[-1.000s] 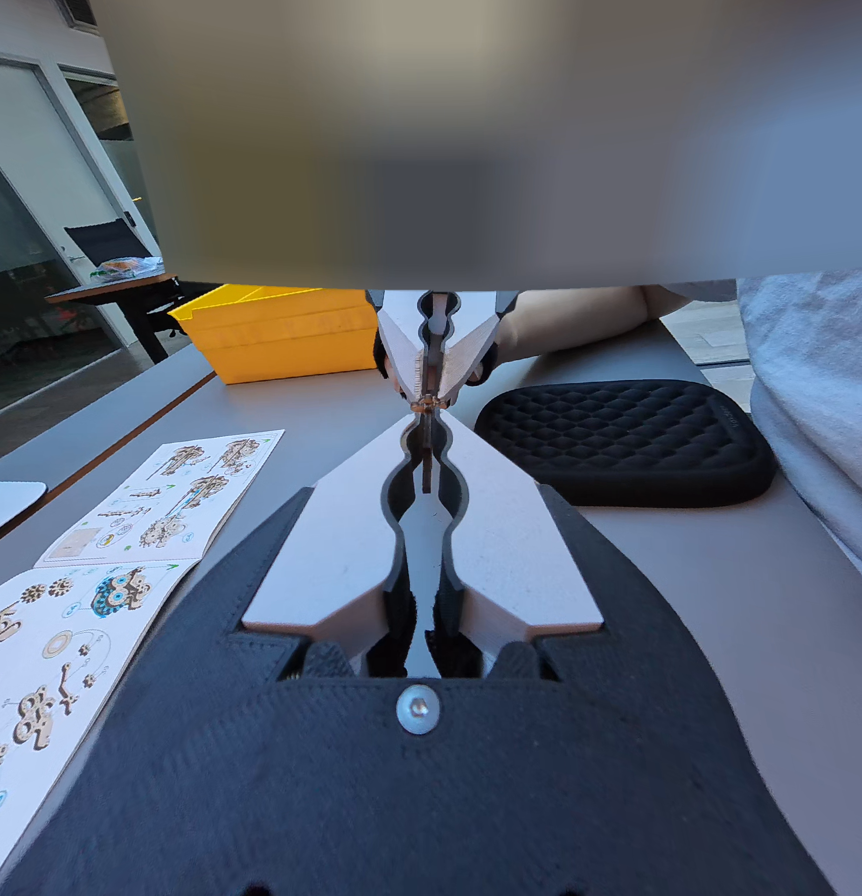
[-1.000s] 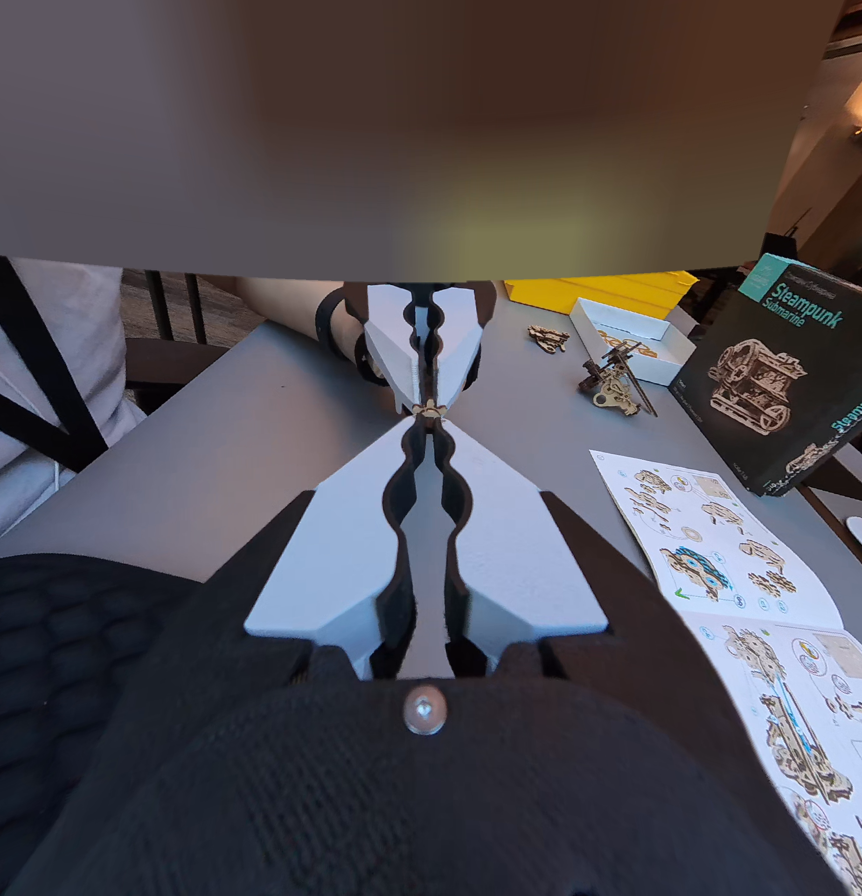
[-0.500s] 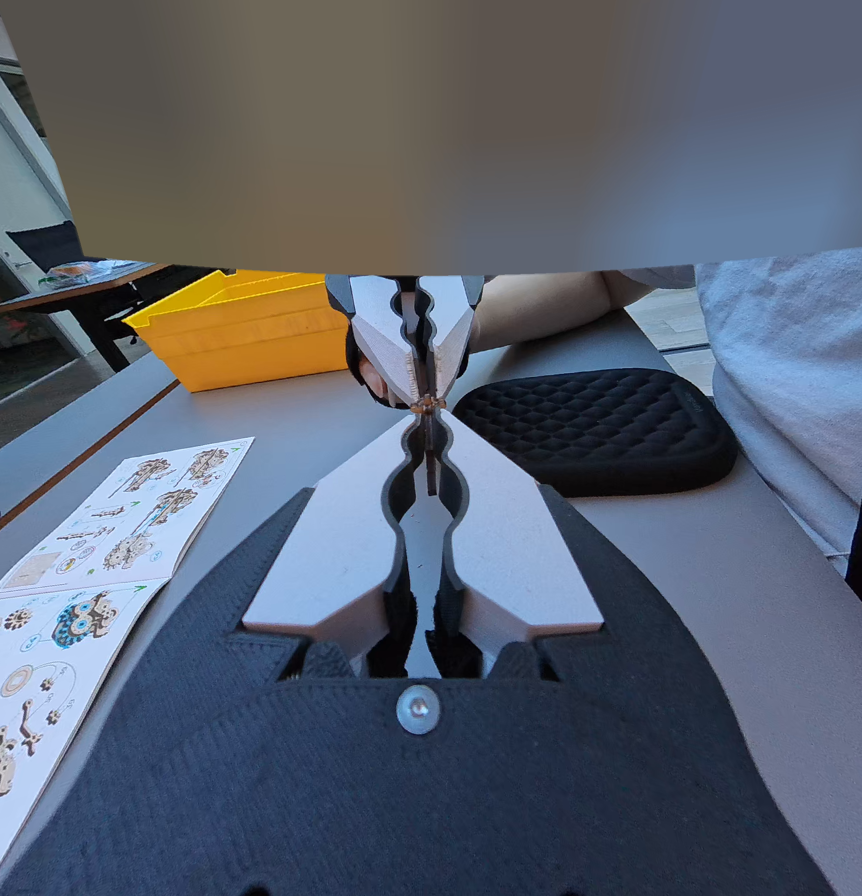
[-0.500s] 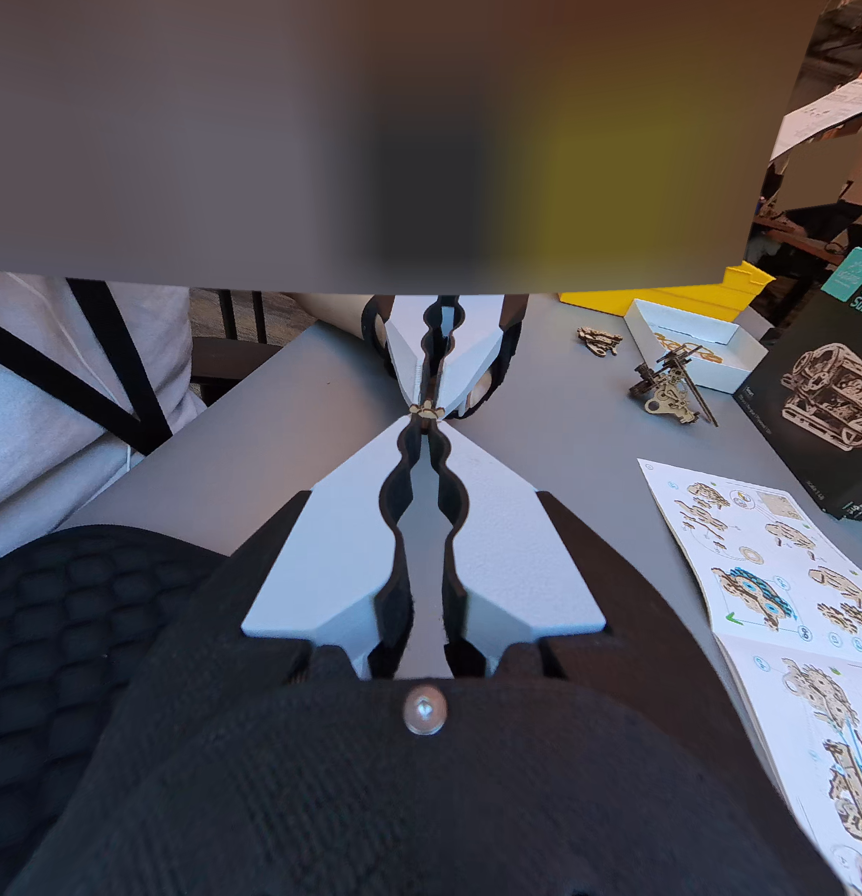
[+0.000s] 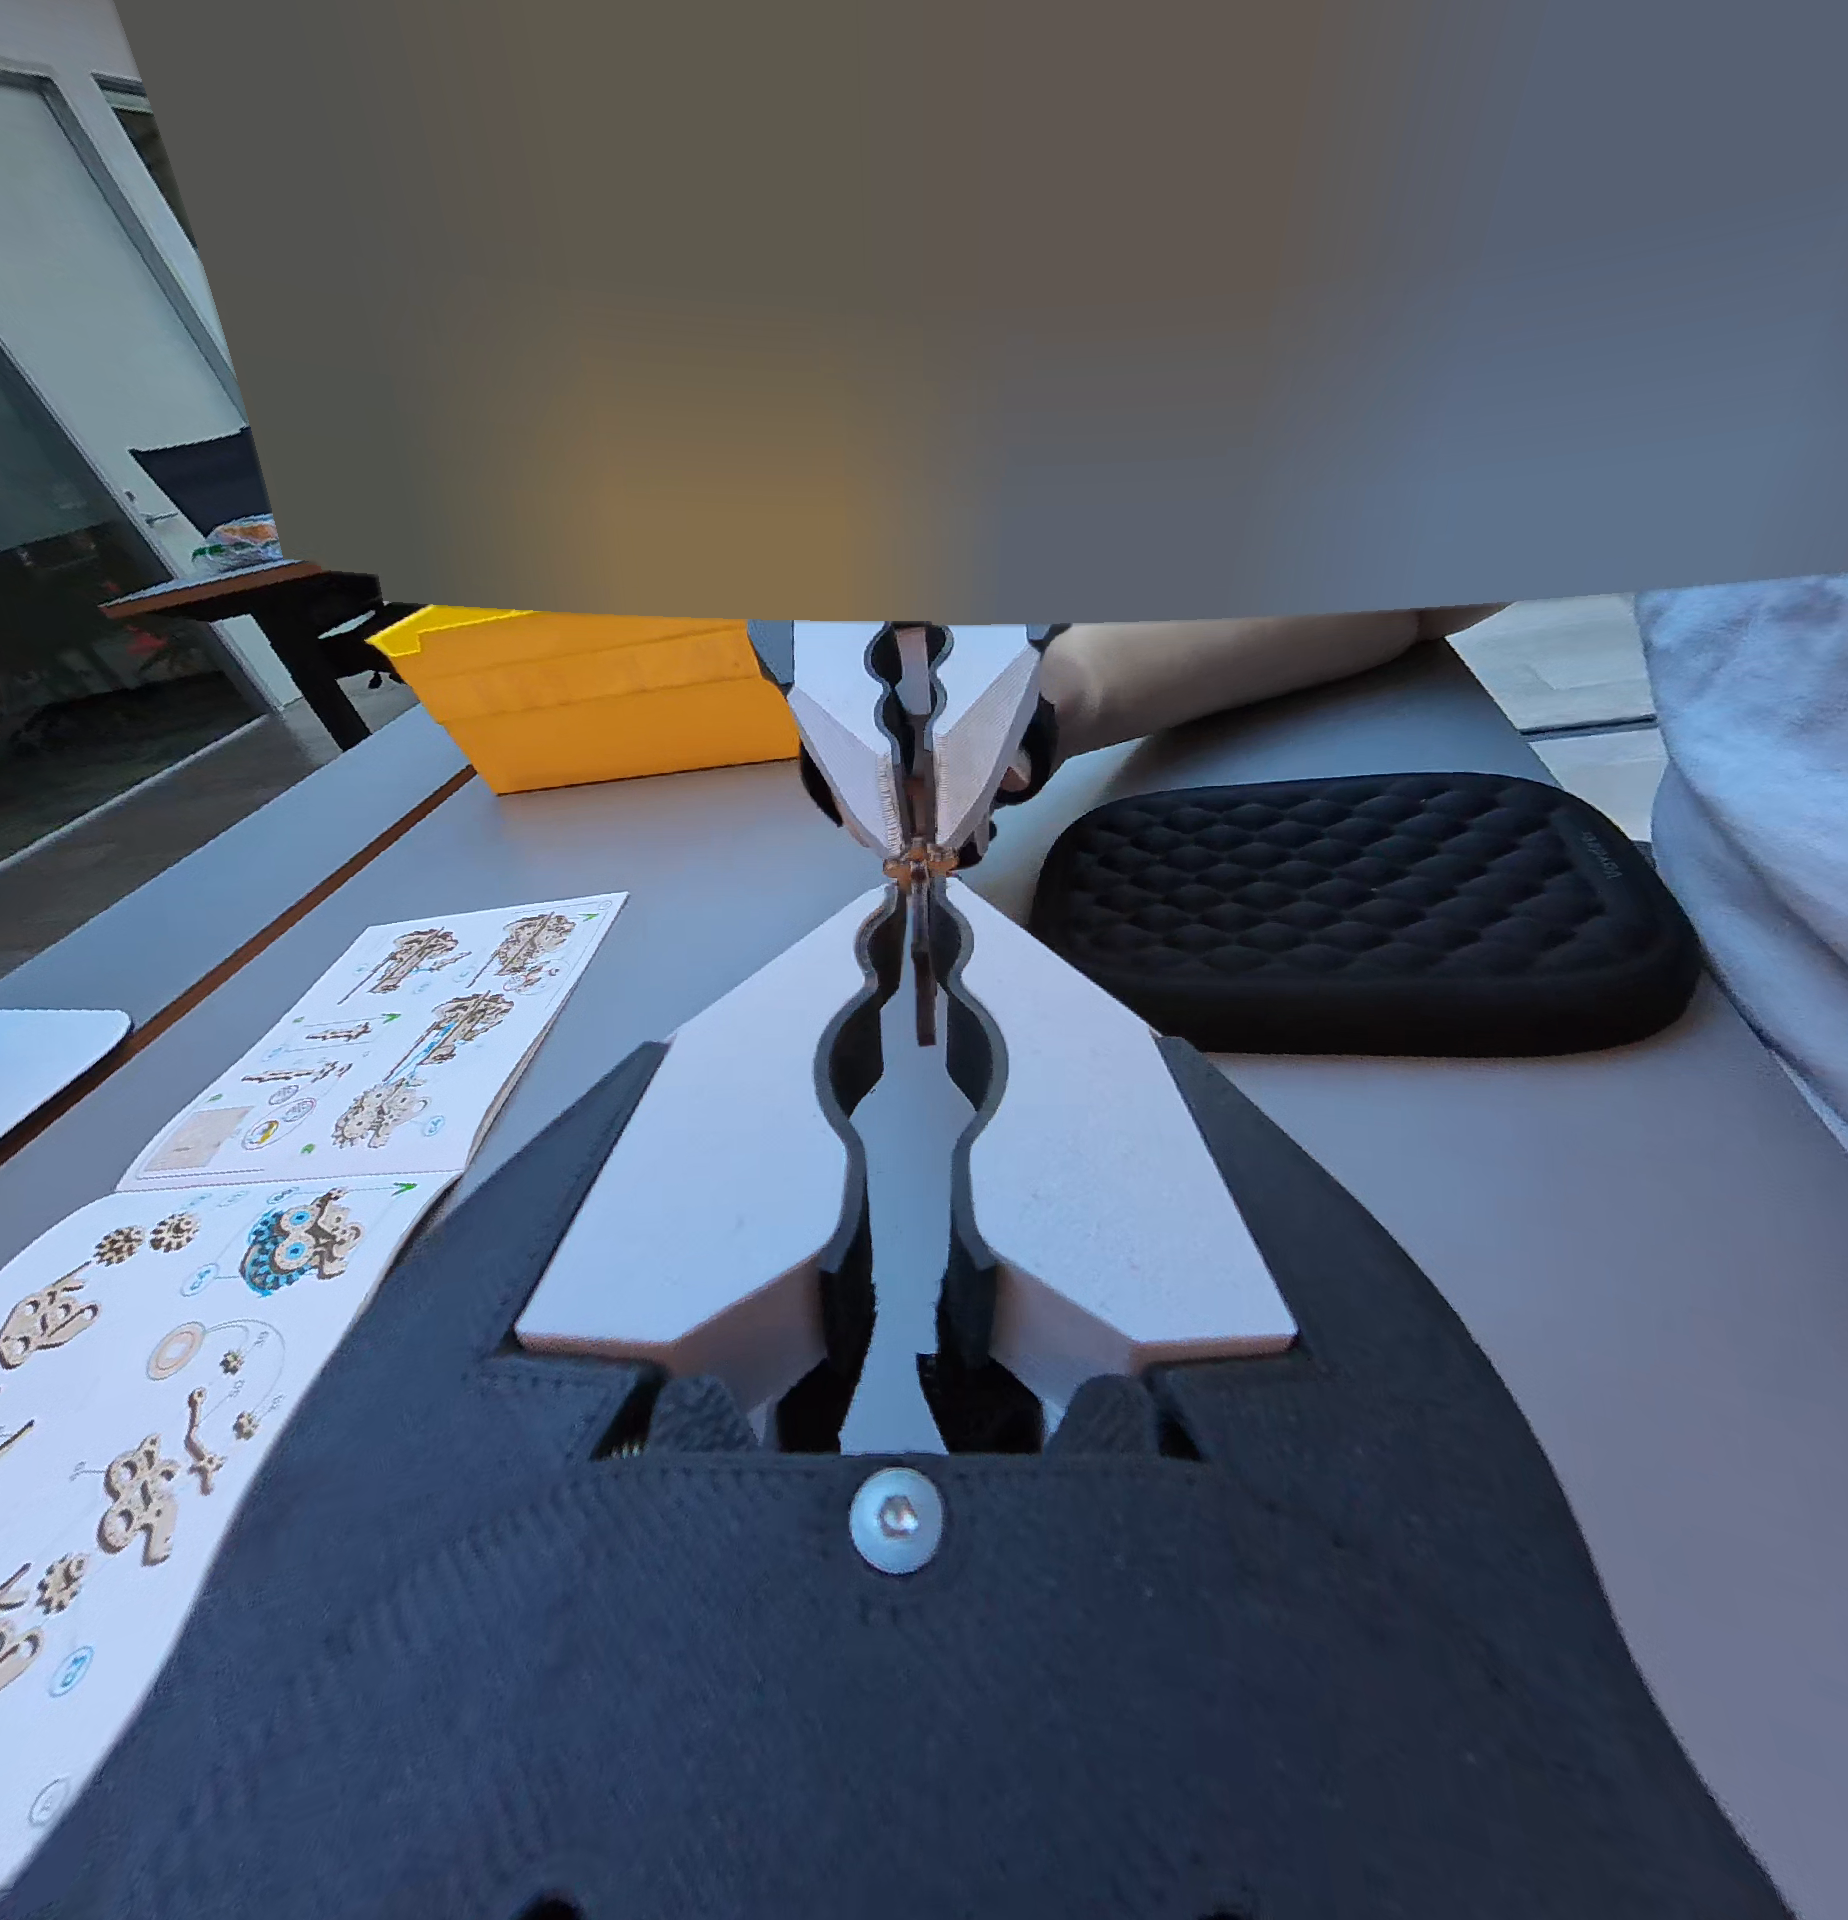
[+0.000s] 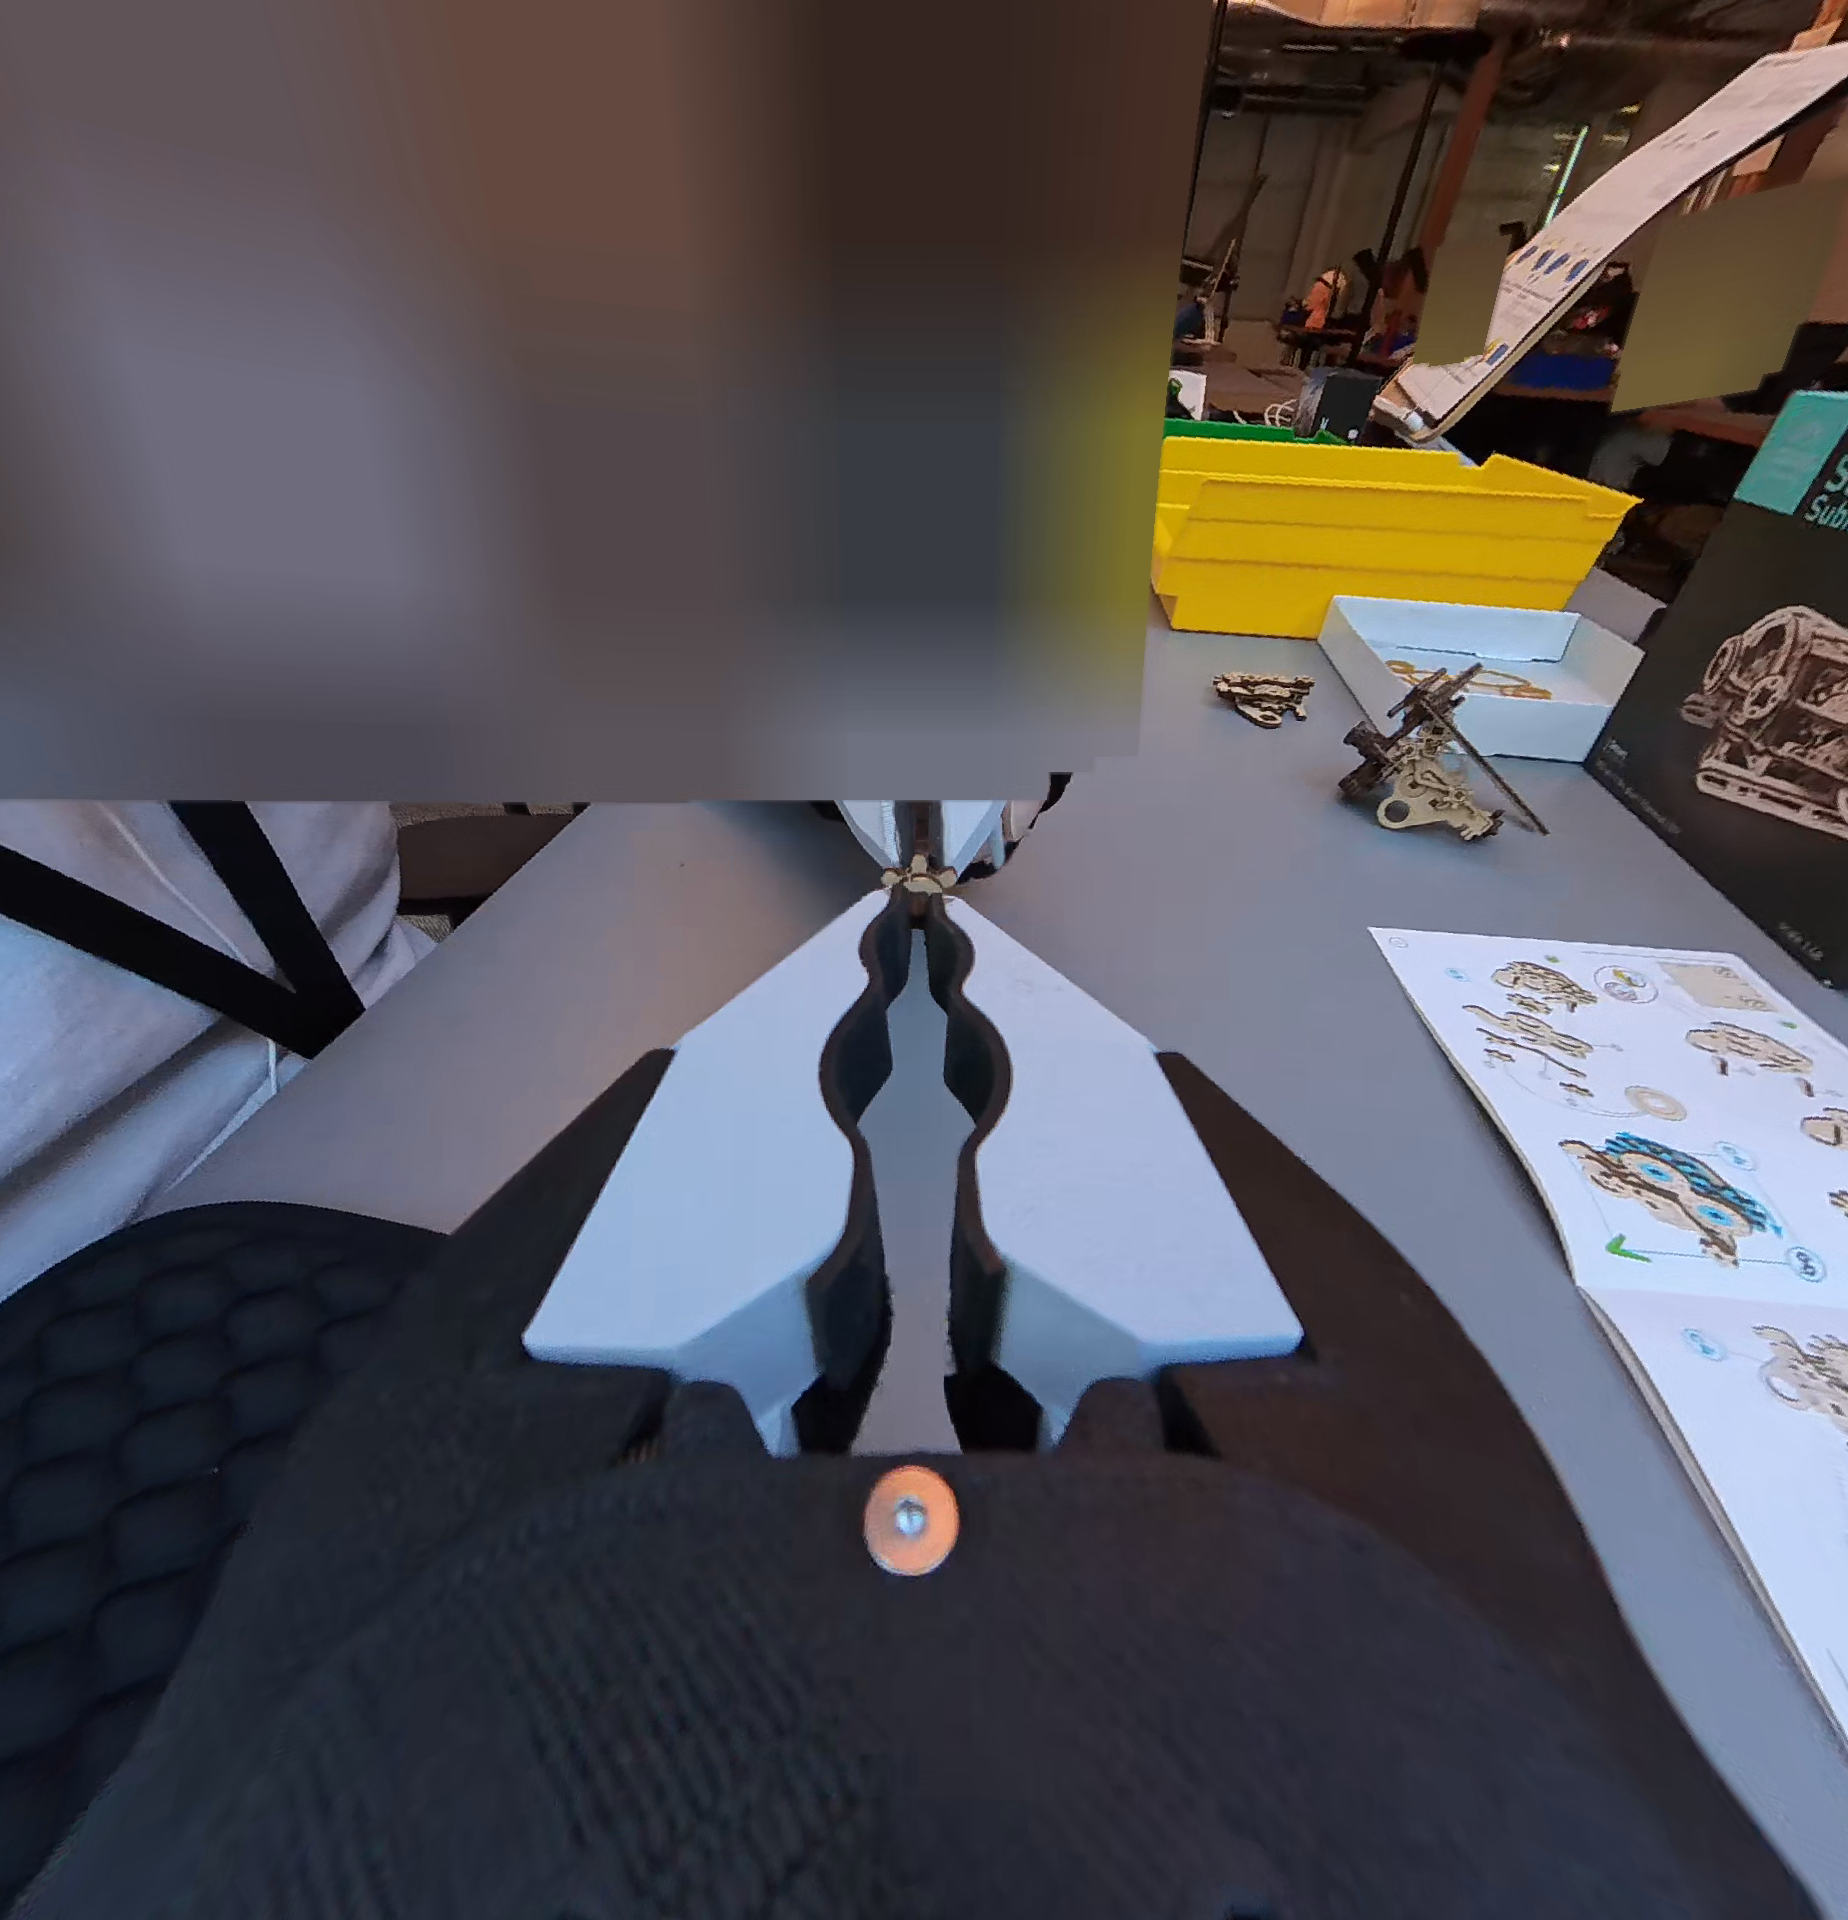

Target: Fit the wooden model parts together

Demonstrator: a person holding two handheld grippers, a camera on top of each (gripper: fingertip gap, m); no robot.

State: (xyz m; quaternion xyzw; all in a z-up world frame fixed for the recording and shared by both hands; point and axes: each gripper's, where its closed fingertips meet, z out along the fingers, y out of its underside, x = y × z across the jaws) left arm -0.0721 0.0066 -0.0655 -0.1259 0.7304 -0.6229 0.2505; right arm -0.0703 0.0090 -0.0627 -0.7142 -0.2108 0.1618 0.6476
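Both grippers meet tip to tip above the grey table (image 5: 1471, 1299). In the left wrist view my left gripper (image 5: 915, 896) is shut on a thin dark wooden stick (image 5: 924, 987) that runs back between its fingers. A small toothed wooden part (image 5: 914, 860) sits at the stick's front end, between the two sets of tips. My right gripper (image 5: 915, 831) faces it, jaws closed at that part. In the right wrist view my right gripper (image 6: 915, 906) is shut at the same small part (image 6: 918, 881), and the left gripper (image 6: 920, 831) shows just beyond, mostly hidden by a blur patch.
A yellow bin (image 6: 1367, 540), a white tray (image 6: 1471, 665), a part-built wooden model (image 6: 1419, 774), a small wooden assembly (image 6: 1263, 696) and the kit box (image 6: 1782, 727) stand far right. An open instruction booklet (image 5: 380, 1039) and a black pad (image 5: 1356, 914) flank the grippers. A person's arm (image 5: 1211, 675) rests behind. My left and right fingertips are right by each other. The part-built wooden model (image 6: 1419, 774) is about equally far from each gripper, around 30 cm.
The grippers stay tip to tip on the small part. The right wrist view has tilted, so the left gripper sits higher in it. The left view has swung slightly back.
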